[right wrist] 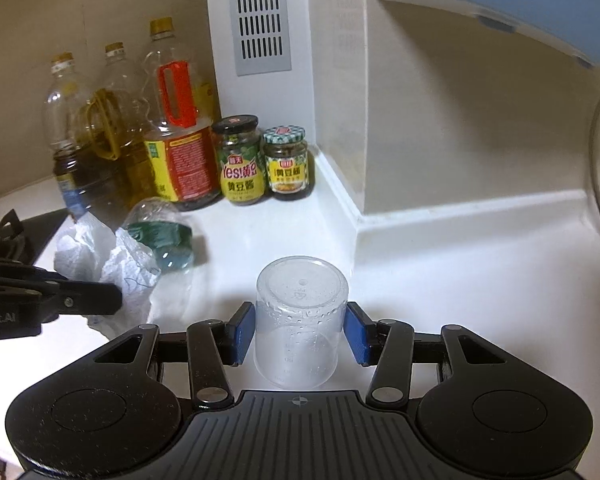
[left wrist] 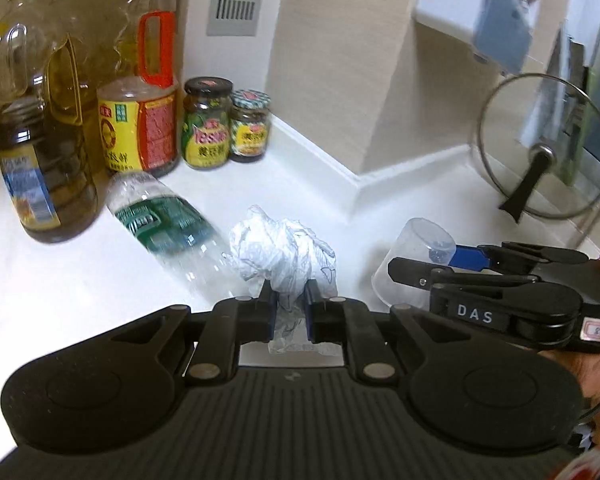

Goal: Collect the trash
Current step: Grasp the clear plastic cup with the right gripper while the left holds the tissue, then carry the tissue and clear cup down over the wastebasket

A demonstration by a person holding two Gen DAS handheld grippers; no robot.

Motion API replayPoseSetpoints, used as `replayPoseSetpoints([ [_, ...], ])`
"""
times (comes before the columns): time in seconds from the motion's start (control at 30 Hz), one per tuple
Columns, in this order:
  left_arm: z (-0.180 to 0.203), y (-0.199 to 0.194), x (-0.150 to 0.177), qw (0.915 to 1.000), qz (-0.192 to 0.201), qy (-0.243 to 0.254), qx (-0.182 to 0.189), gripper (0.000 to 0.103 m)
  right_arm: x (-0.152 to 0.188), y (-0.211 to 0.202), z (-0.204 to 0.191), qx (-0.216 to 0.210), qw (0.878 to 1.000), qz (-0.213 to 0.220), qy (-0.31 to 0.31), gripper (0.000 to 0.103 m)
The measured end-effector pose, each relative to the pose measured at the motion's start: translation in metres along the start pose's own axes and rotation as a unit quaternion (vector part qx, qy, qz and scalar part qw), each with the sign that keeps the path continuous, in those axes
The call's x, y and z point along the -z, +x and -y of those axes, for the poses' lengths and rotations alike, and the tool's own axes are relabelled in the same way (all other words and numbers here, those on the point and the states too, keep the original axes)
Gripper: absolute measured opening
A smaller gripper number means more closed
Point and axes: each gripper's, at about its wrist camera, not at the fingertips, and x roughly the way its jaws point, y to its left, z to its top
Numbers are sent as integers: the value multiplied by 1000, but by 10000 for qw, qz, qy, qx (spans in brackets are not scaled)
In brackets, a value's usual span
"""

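Observation:
My left gripper (left wrist: 290, 304) is shut on a crumpled white paper wad (left wrist: 280, 252), just above the white counter (left wrist: 80, 280). An empty clear water bottle with a green label (left wrist: 168, 228) lies on its side to the left of the wad, touching it. My right gripper (right wrist: 300, 332) has its blue pads on both sides of an upside-down clear plastic cup (right wrist: 300, 320) on the counter. The cup (left wrist: 412, 264) and right gripper (left wrist: 440, 264) also show in the left wrist view. The wad (right wrist: 108, 264), bottle (right wrist: 160, 236) and left gripper's fingers (right wrist: 80, 300) show in the right wrist view.
Oil bottles (left wrist: 40, 140), a red-handled bottle (left wrist: 144, 120) and two sauce jars (left wrist: 208, 128) stand at the back left against the wall. A glass pot lid (left wrist: 540, 152) leans at the right. A wall corner (left wrist: 360, 184) juts into the counter.

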Motion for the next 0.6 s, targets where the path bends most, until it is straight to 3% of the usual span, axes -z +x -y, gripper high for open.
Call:
replayPoseSetpoints([
  [0.27, 1, -41, 48, 9989, -193, 186, 392, 12, 38, -62, -36, 144, 9995, -7, 281, 48],
  [0.6, -10, -76, 109, 9962, -533, 296, 625, 12, 98, -108, -84, 114, 9990, -392, 175, 48],
])
